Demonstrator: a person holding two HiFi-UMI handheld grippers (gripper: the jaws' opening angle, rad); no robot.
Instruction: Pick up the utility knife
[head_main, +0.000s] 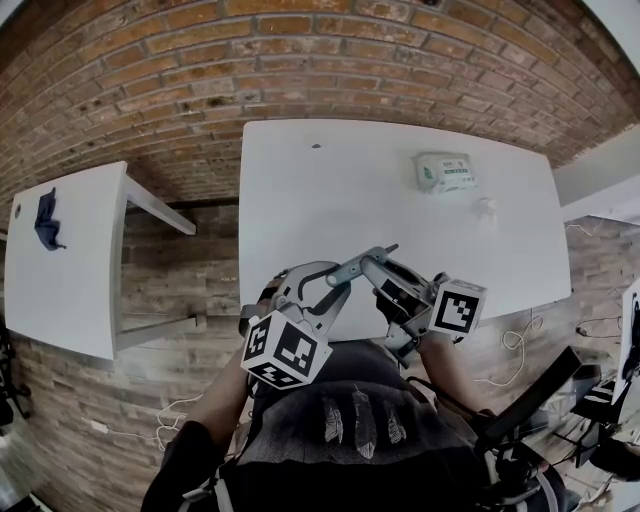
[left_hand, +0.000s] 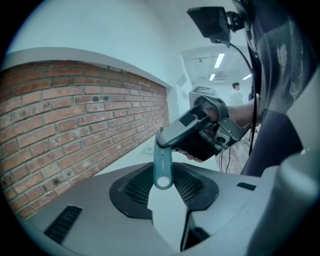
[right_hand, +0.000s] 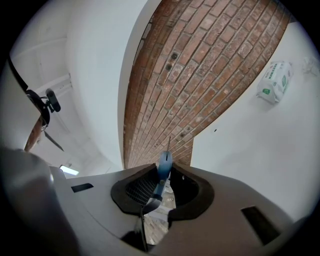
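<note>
Close under the head camera, left gripper (left_hand: 165, 192) and right gripper (right_hand: 160, 186) both pinch the utility knife (left_hand: 163, 167), tail left and blade end right, off the table (head_main: 400, 120), so I judge it picked up; next, hold steady.
</note>
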